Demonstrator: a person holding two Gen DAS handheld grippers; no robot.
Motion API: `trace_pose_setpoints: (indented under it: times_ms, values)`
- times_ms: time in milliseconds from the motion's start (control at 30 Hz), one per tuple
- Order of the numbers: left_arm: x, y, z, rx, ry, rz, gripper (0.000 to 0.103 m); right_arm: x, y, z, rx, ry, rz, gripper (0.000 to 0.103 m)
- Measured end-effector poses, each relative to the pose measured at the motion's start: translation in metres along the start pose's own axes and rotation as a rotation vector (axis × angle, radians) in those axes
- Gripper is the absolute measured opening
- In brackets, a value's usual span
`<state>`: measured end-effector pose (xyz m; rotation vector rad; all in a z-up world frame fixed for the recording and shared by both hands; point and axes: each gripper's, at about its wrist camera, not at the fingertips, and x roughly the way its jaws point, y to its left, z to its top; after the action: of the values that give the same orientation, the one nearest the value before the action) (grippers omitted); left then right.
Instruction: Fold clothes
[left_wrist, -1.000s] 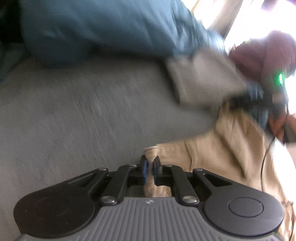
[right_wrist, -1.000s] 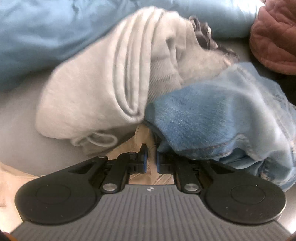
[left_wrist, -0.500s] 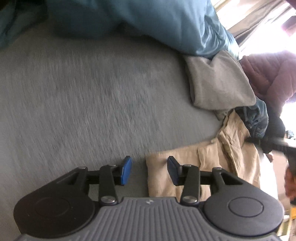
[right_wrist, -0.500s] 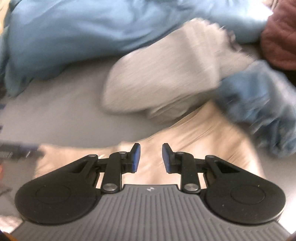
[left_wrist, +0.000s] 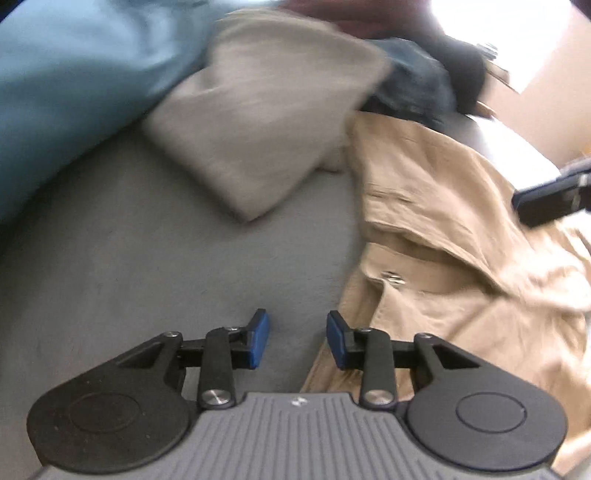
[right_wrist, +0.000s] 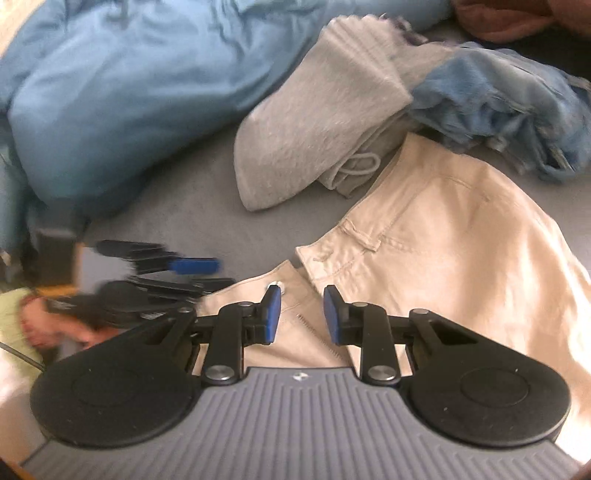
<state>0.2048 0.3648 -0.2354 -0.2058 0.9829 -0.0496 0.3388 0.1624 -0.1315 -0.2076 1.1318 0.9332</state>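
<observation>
left gripper (left_wrist: 297, 341): blue-padded fingers apart and closing a bit, nothing between them, just bare grey bed cover under the gap. A second ago they were pinched on a corner of the tan cloth, so that's been let go.

right gripper (right_wrist: 301, 314): fingers apart too, hovering over the open fly and metal button of the trousers, not pressing on anything. It was also clamped on cloth a second ago.

beige cotton trousers (right_wrist: 461, 236): lying loose on the grey bed cover (left_wrist: 129, 266), lower right of both views. Waistband, belt loop and pocket seam face up in the right view; still rumpled in the left one, so I'd say laid out, not folded yet.

what changed: both hands dropped the trousers and pulled back. Looks like the spread-out step is done and the next grab is for the first fold, probably at the waistband.

grey knit sweatpants with drawstring (right_wrist: 317, 122): bunched just beyond the trousers, touching their top edge.

faded blue denim jeans (right_wrist: 498, 107): crumpled, upper right.

light blue duvet (right_wrist: 122, 85): upper left, far back.
</observation>
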Motion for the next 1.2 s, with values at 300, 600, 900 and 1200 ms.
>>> trace_pose_setpoints:
  times_ms: [300,600,900,1200]
  values:
    - [0.013,-0.001,0.003,0.031,0.072,-0.123,0.032,-0.043,-0.035,-0.069,0.108,-0.022,-0.02,0.024]
    - [0.002,-0.05,0.007,0.141,0.04,0.057,0.007,-0.04,-0.037,-0.093,0.099,-0.041,0.024,0.024]
    - [0.011,-0.035,0.002,0.048,0.033,0.207,0.007,-0.04,-0.062,-0.089,0.075,-0.039,0.019,0.025]
    - [-0.01,0.03,0.014,-0.371,-0.014,0.152,0.02,-0.035,-0.08,-0.094,0.095,-0.06,0.021,0.025]
